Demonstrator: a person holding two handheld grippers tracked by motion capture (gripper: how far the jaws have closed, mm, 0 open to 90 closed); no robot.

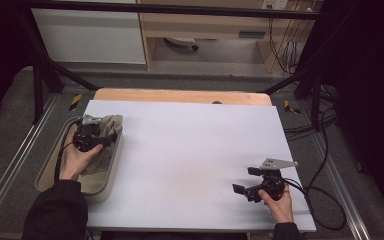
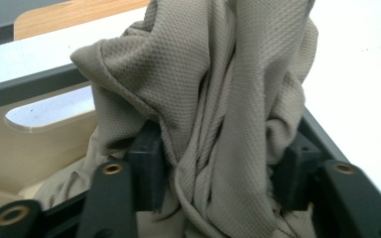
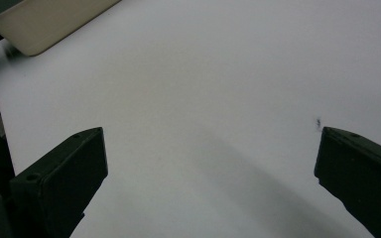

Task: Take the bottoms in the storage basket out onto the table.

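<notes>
Item: grey cloth (image 2: 218, 99), bunched upright between my left gripper (image 1: 92, 135) jaws, clamped over the beige bin (image 1: 50, 172) at table's left; my right gripper (image 1: 252, 182) idle, jaws apart, well away.

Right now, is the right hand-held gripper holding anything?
No: the right hand-held gripper has its jaws spread wide over the bare white table, nothing between them.
</notes>
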